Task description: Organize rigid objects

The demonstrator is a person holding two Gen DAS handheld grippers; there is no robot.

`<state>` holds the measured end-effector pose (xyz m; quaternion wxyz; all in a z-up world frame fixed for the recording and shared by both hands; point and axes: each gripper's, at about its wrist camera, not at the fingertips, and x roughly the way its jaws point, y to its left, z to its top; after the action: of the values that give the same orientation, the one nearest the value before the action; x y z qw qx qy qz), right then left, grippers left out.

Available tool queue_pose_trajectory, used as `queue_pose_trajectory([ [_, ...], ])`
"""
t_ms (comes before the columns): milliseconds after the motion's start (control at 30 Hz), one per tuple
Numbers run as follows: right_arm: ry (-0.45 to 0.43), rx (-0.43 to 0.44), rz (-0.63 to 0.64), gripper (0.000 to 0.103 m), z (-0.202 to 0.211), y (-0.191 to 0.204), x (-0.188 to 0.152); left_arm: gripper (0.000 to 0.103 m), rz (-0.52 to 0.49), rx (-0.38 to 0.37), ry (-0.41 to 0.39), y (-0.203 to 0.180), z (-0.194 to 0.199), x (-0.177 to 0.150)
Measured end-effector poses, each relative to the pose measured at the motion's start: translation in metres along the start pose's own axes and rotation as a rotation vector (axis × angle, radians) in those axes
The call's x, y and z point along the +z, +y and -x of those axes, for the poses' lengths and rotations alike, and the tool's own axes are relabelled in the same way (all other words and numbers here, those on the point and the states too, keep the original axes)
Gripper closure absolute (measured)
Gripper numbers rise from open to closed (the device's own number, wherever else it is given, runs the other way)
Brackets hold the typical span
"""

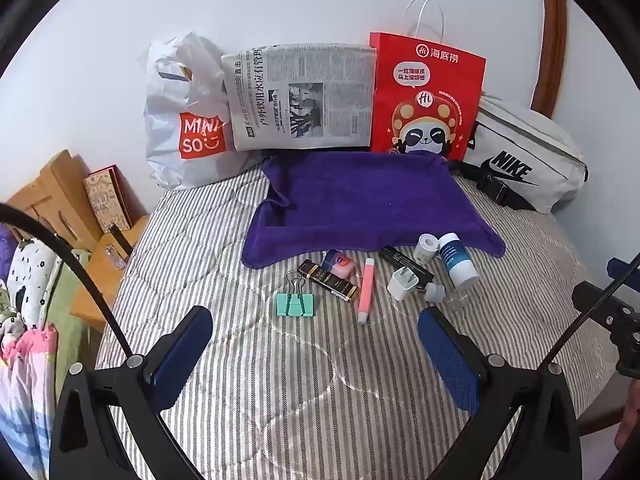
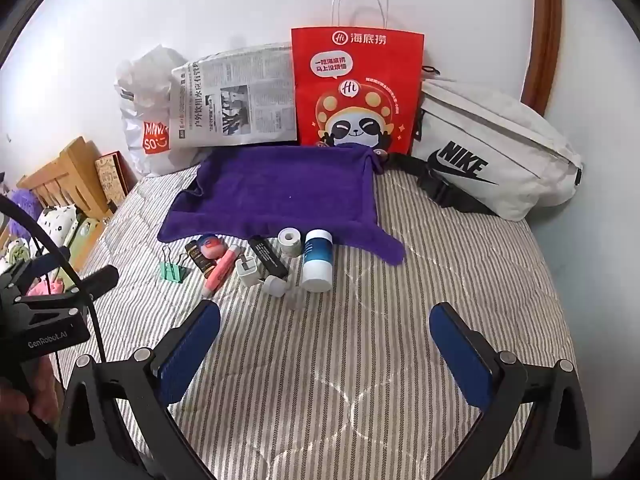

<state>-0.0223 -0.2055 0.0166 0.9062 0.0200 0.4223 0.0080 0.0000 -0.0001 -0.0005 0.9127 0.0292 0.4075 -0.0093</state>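
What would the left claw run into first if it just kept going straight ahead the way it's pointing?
Probably the pink tube, lying lengthwise just ahead of the open left claw, with the green binder clip slightly left of that line. Depth is hard to judge in the fisheye view, so the striped bedspread could come first.

We are in a home bedroom: a bed with a striped quilt [image 1: 248, 360] fills the view, pushed against a white wall [image 1: 80, 80]. A wooden headboard [image 2: 64, 176] and patterned bedding [image 1: 28, 280] lie to the left, and shopping bags [image 2: 356, 88] and a waist bag [image 2: 496, 152] lean along the wall.
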Motion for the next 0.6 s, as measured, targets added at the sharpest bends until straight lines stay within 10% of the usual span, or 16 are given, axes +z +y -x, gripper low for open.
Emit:
queue_pose_trajectory([
  [600,-0.004,0.009,-0.006,0.0,0.008,0.003,-0.001,0.0,0.022,-0.002,0.001,0.004,0.007,-0.004],
])
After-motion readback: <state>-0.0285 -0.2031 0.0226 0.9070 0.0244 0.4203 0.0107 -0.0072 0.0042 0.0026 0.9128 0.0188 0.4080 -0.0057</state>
